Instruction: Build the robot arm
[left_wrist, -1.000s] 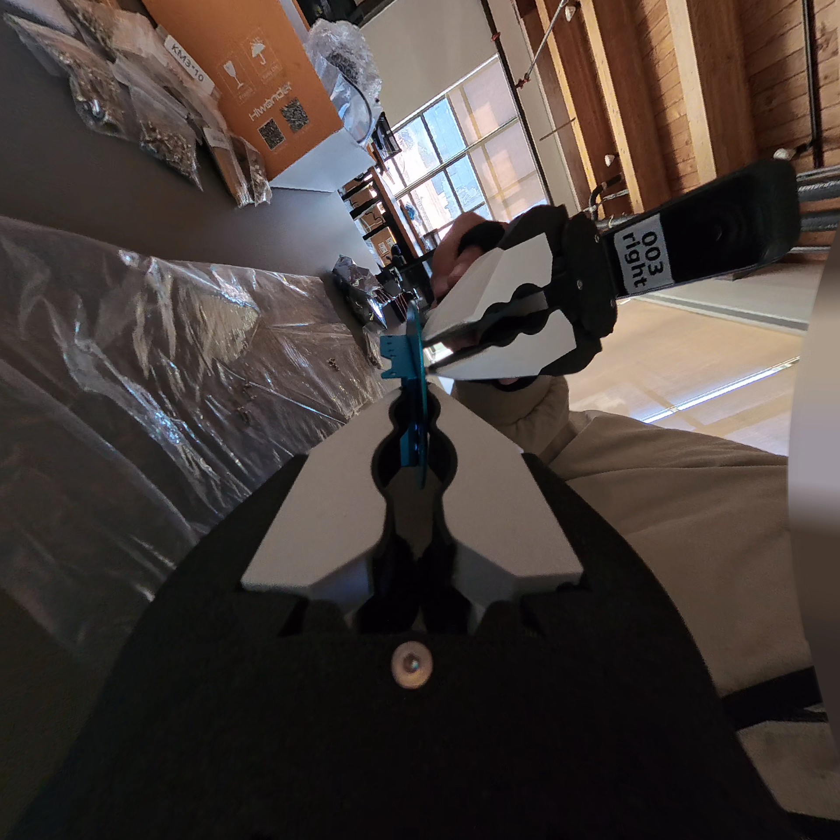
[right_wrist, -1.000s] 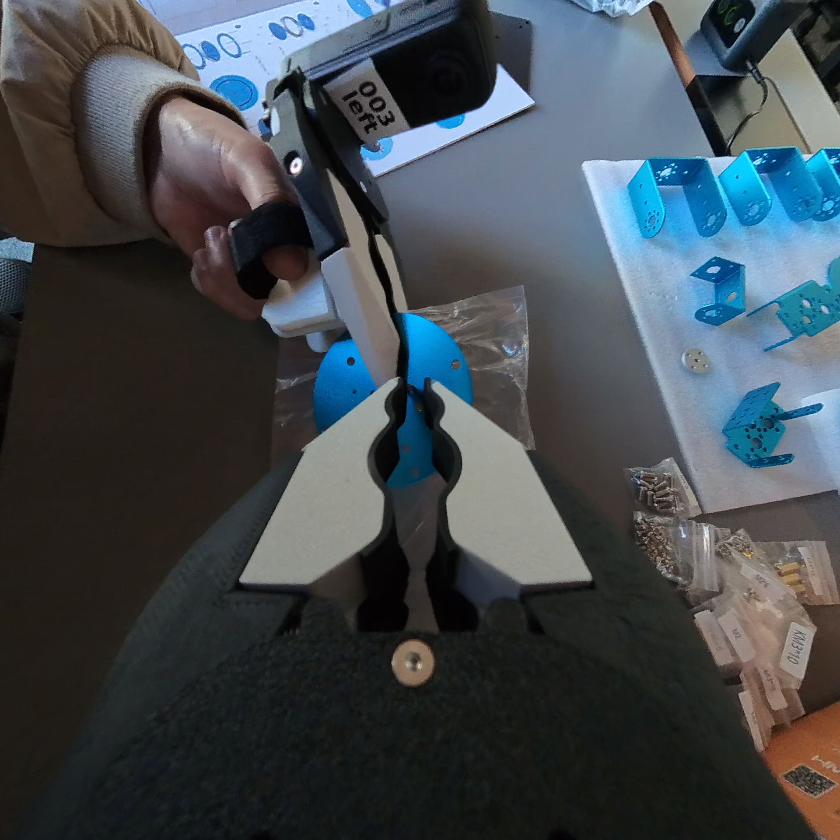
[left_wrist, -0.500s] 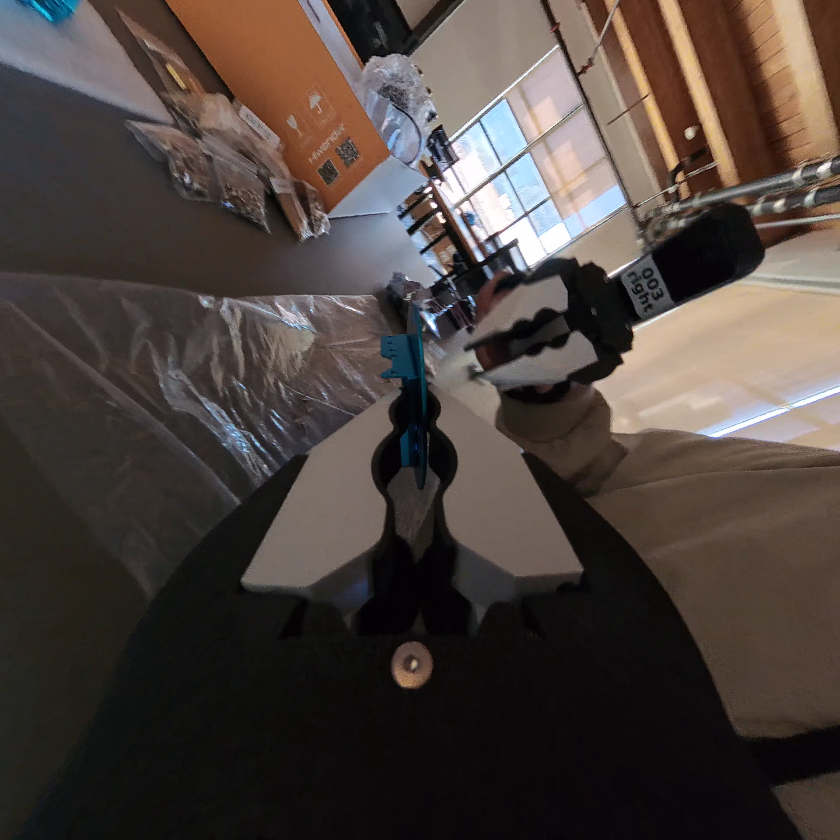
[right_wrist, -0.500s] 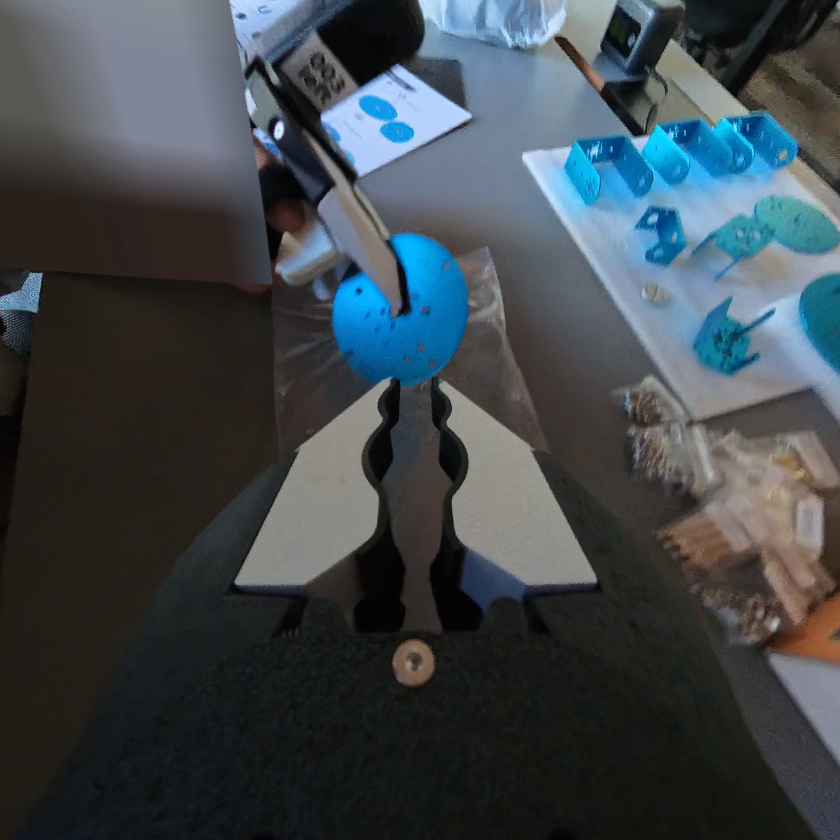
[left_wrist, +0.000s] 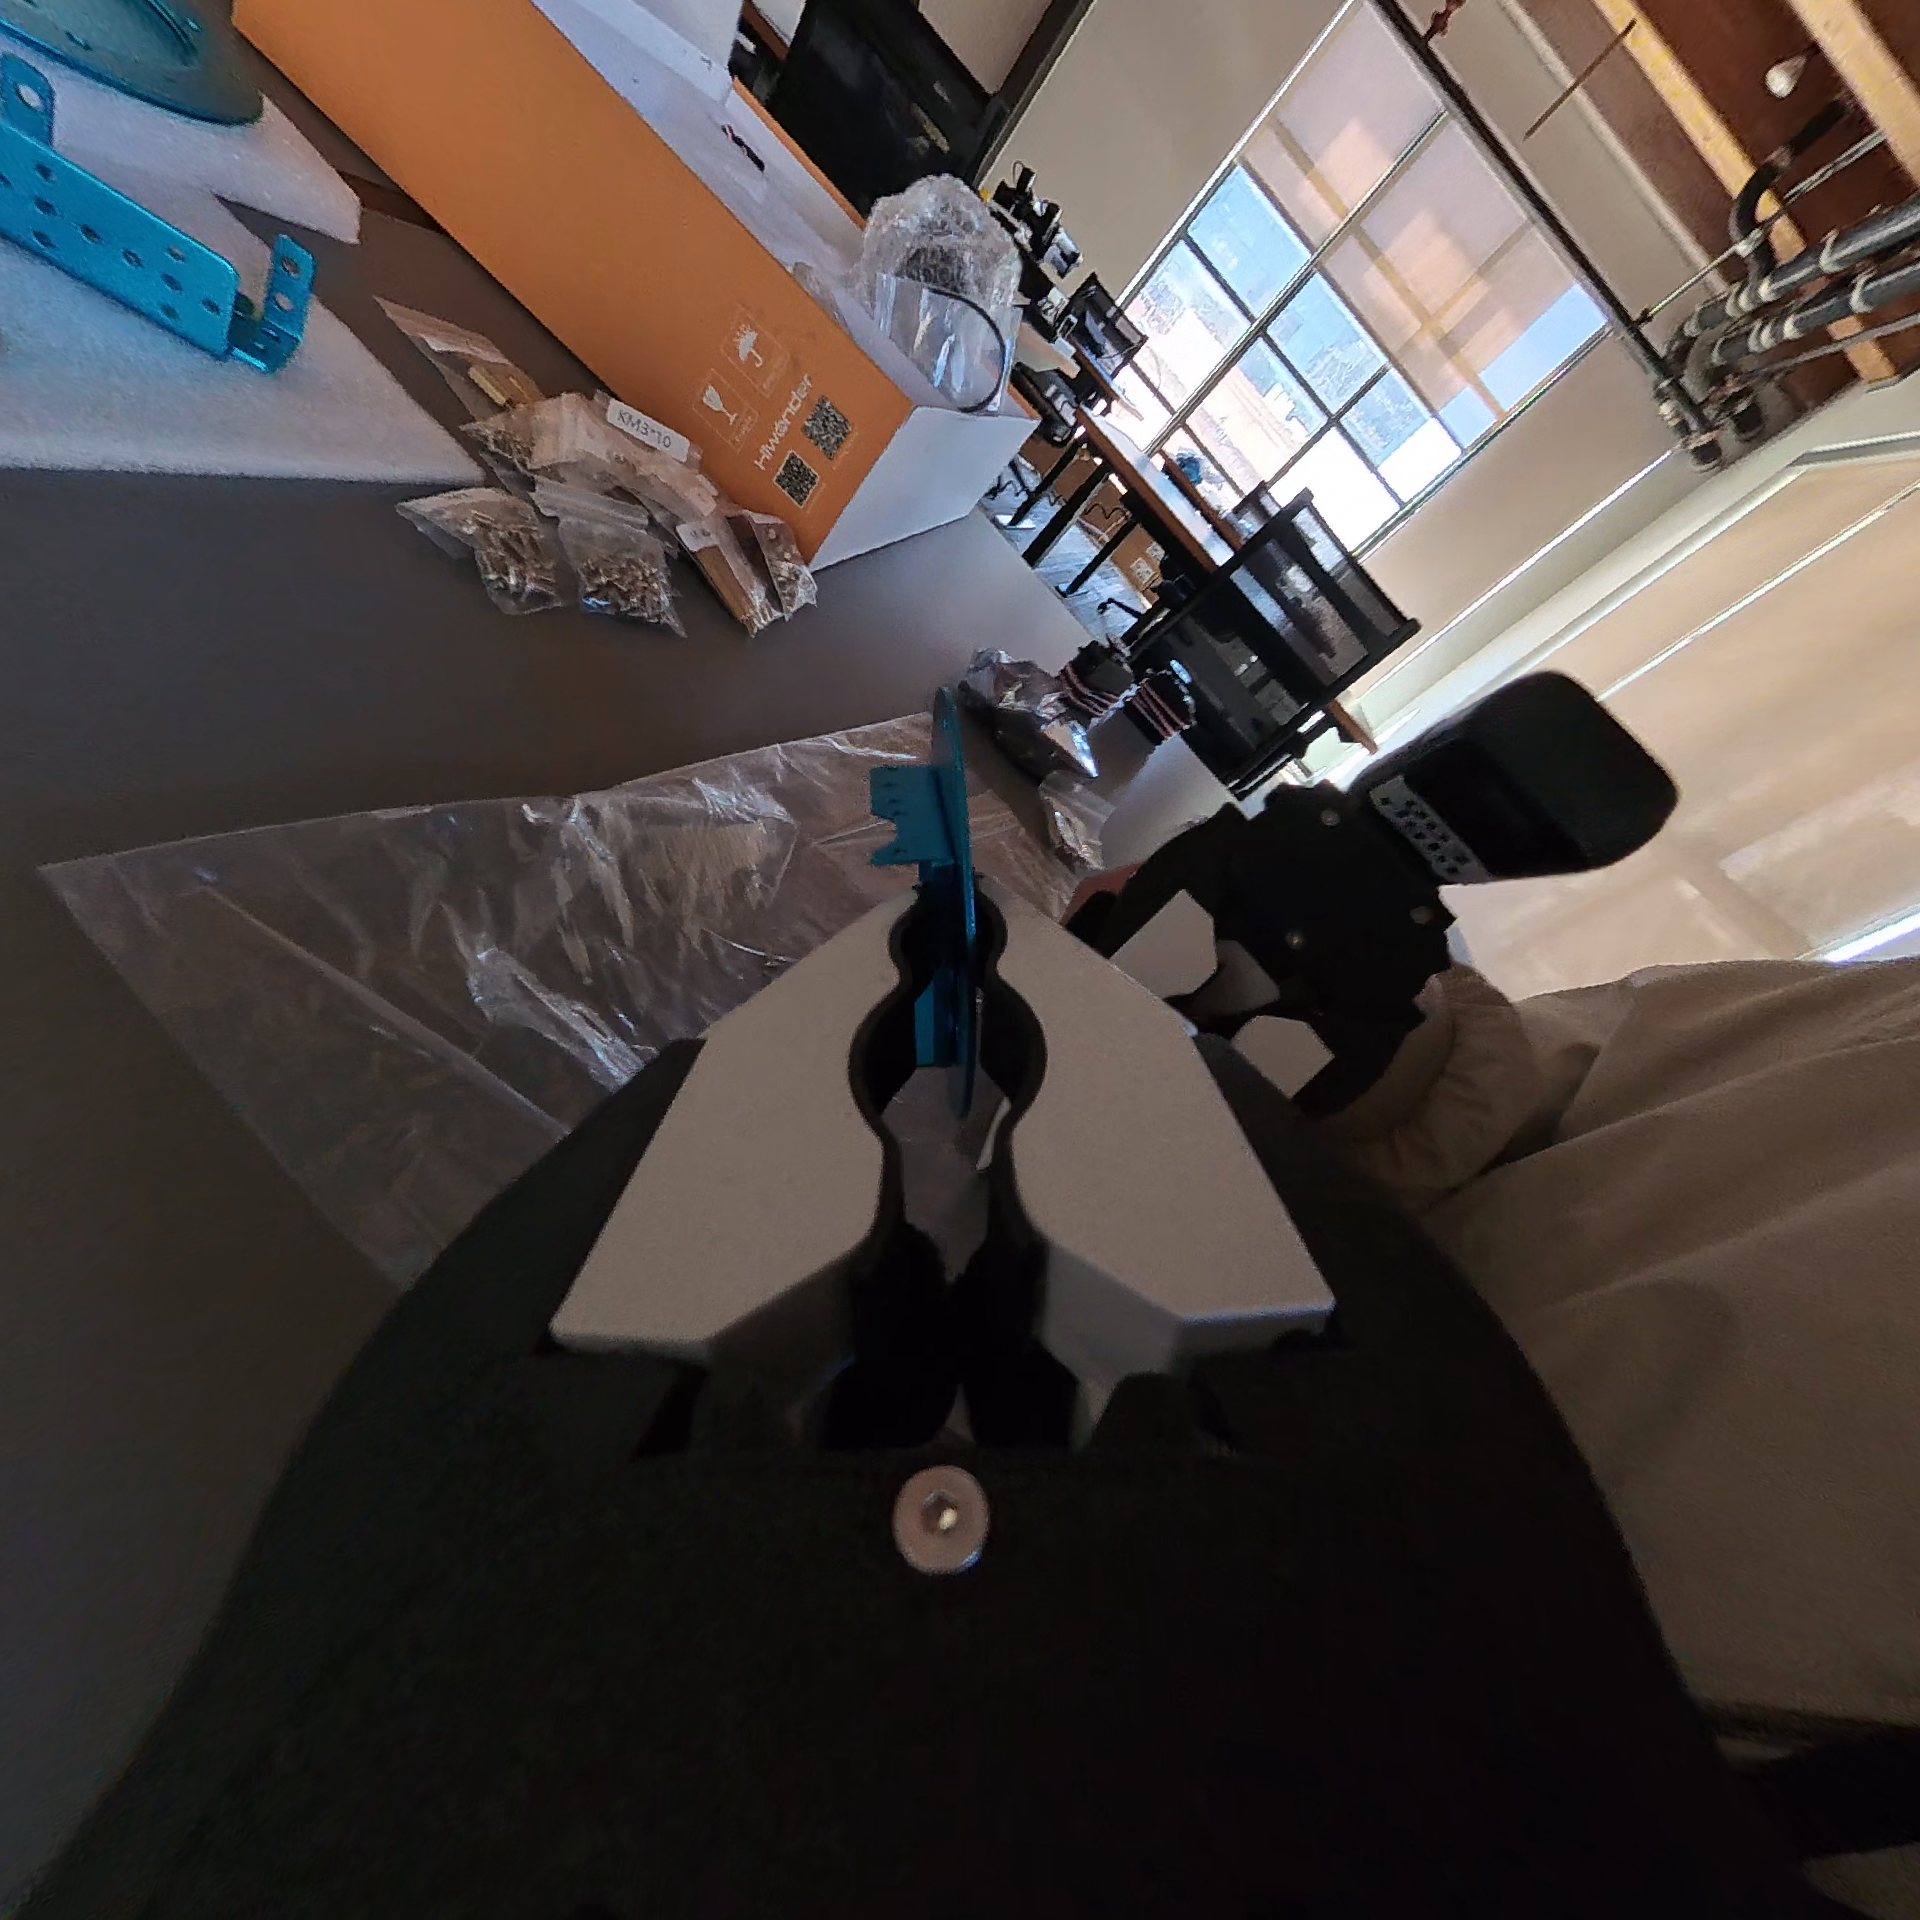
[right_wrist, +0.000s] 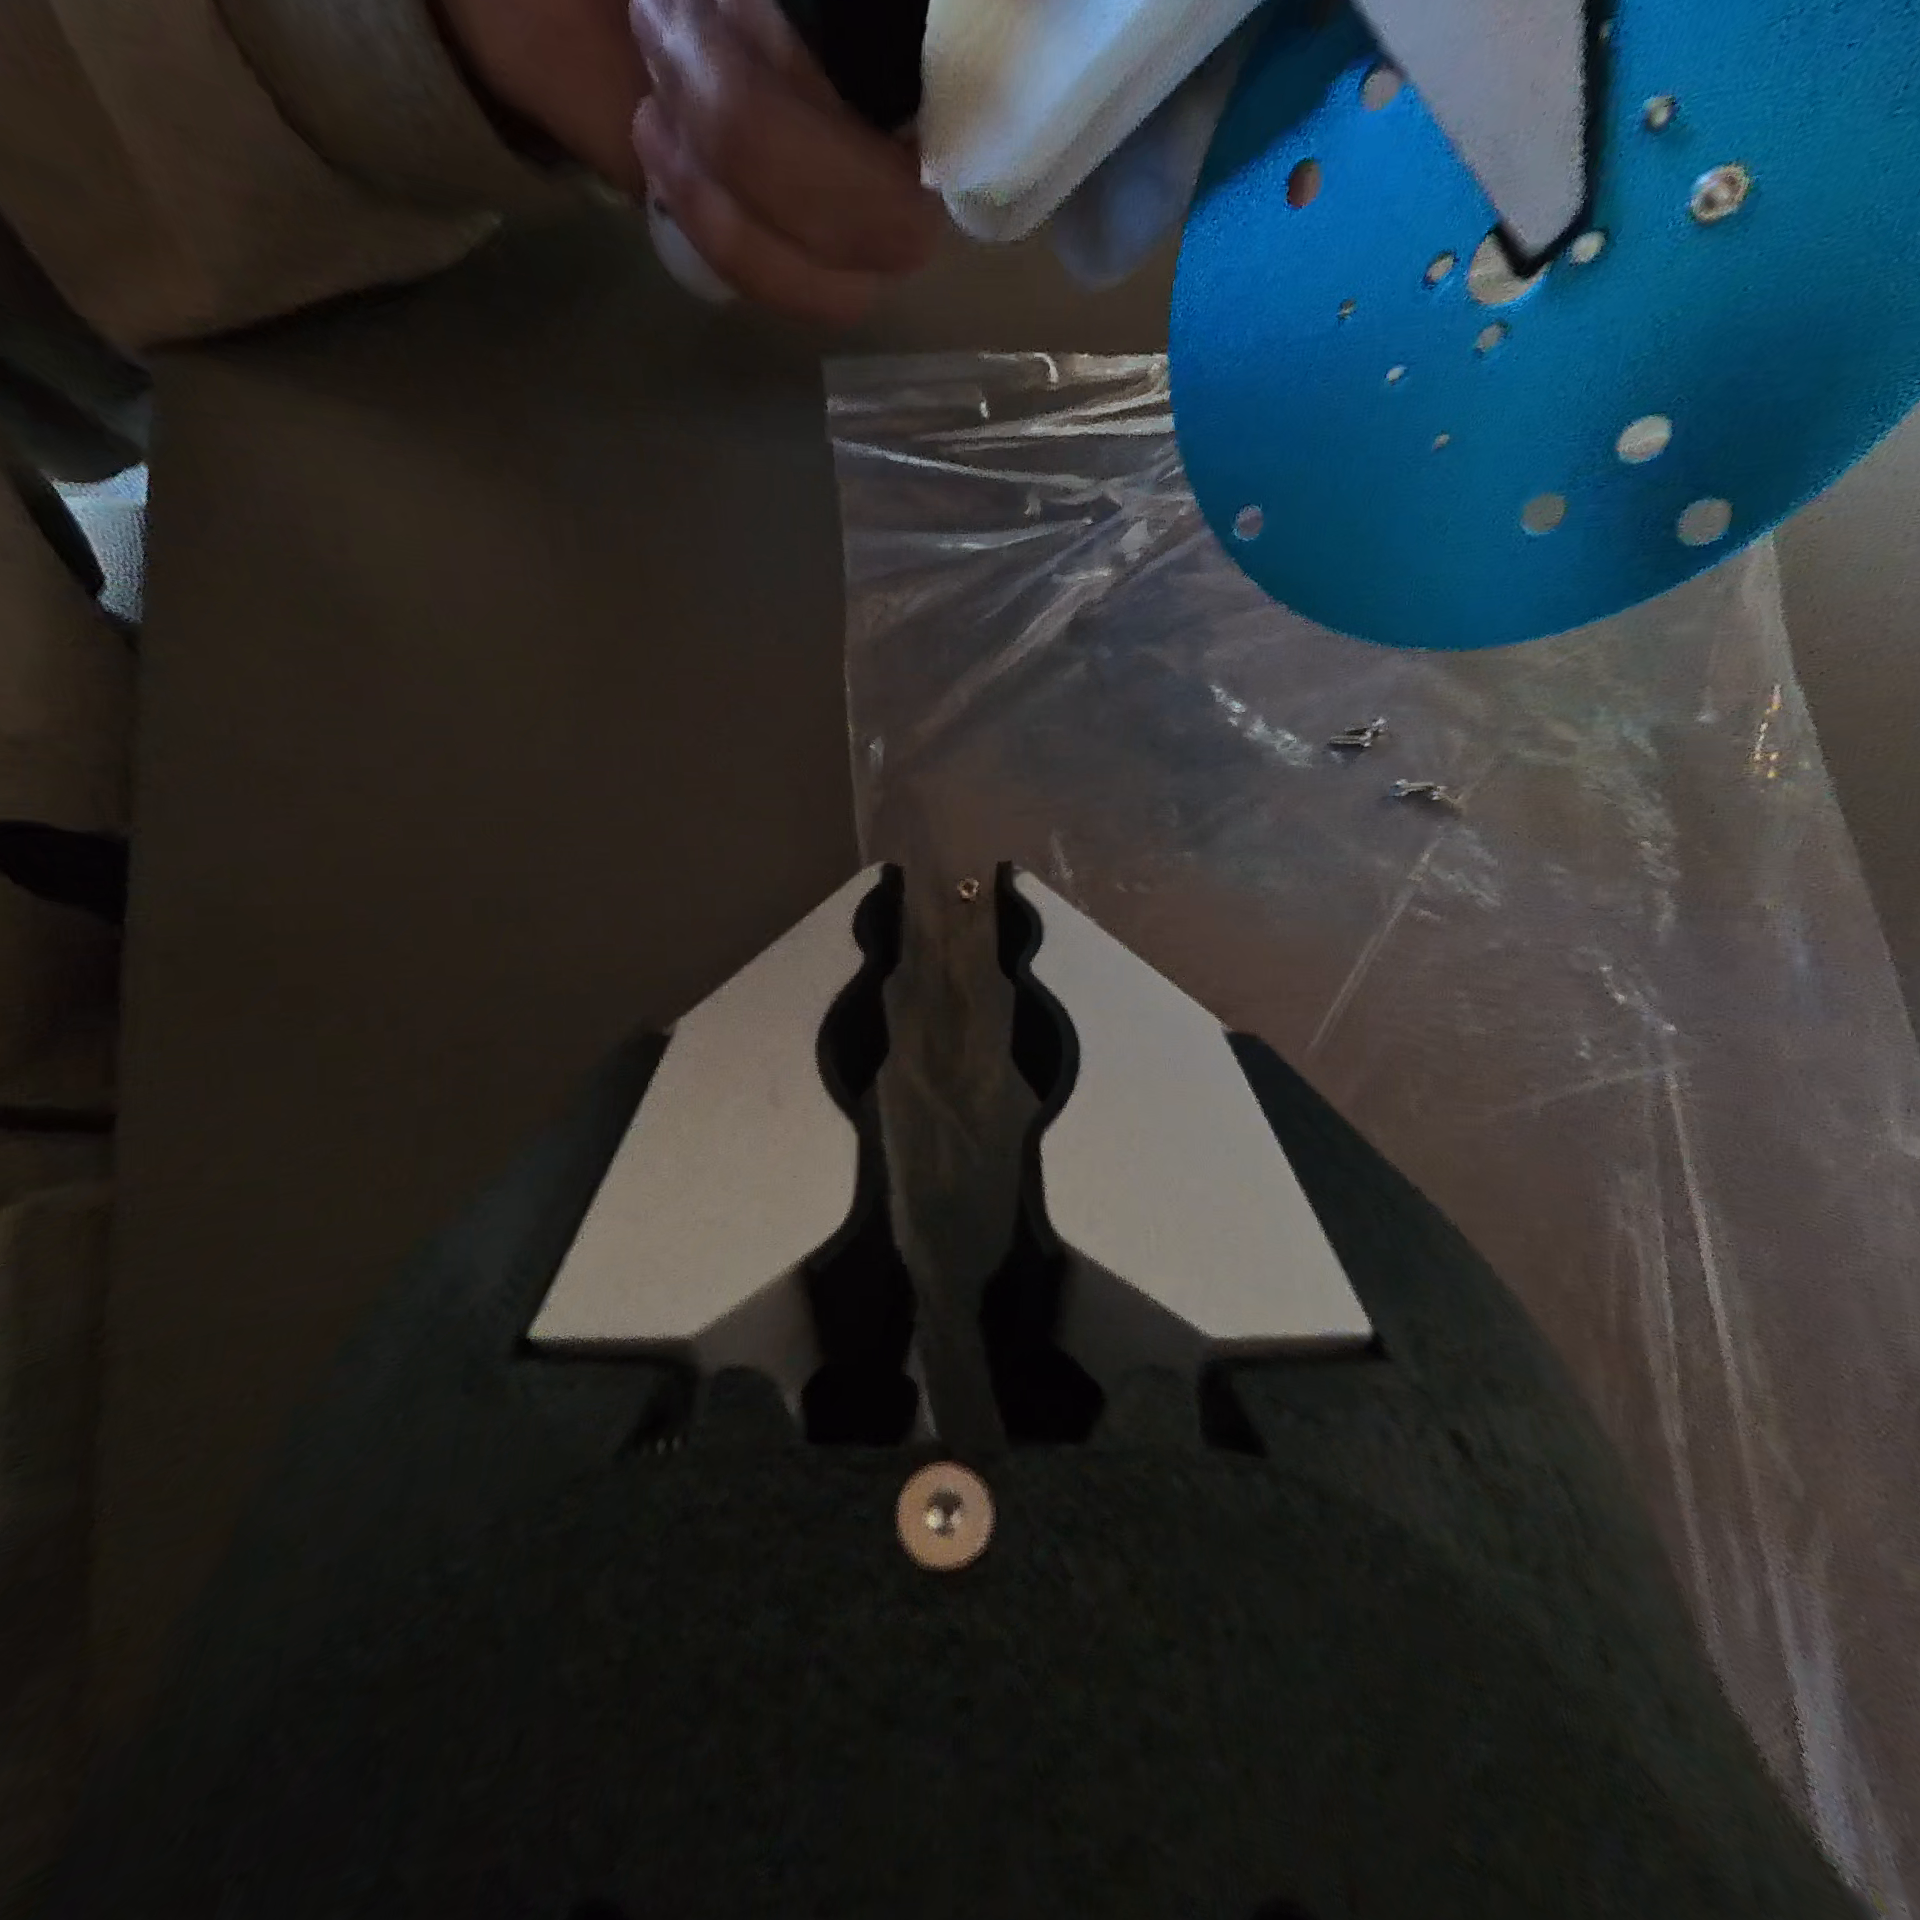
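Note:
My left gripper (left_wrist: 951, 909) is shut on a blue round perforated plate (left_wrist: 948, 790), seen edge-on, with a small blue bracket (left_wrist: 906, 821) fixed to its side. In the right wrist view the plate (right_wrist: 1507, 436) hangs at the upper right above a clear plastic bag (right_wrist: 1351, 883), pinched by the left gripper's white fingers (right_wrist: 1496, 114). My right gripper (right_wrist: 948, 883) is slightly open and empty, low over the grey table at the bag's edge. A tiny nut (right_wrist: 968, 886) lies between its tips. The right gripper also shows in the left wrist view (left_wrist: 1236, 987).
The clear bag (left_wrist: 468, 956) lies flat on the grey table (left_wrist: 208, 644), with two loose screws (right_wrist: 1356, 736) on it. Behind are small bags of screws (left_wrist: 582, 540), an orange box (left_wrist: 623, 208) and a white foam sheet (left_wrist: 156, 416) carrying blue brackets (left_wrist: 135, 249). A hand (right_wrist: 769, 208) holds the left gripper. One gripper's finger ends stand about 11 cm off the other's.
My right gripper has let go of the bag, opened a little and dropped back toward the table. My left gripper has lifted the blue plate clear of the bag.

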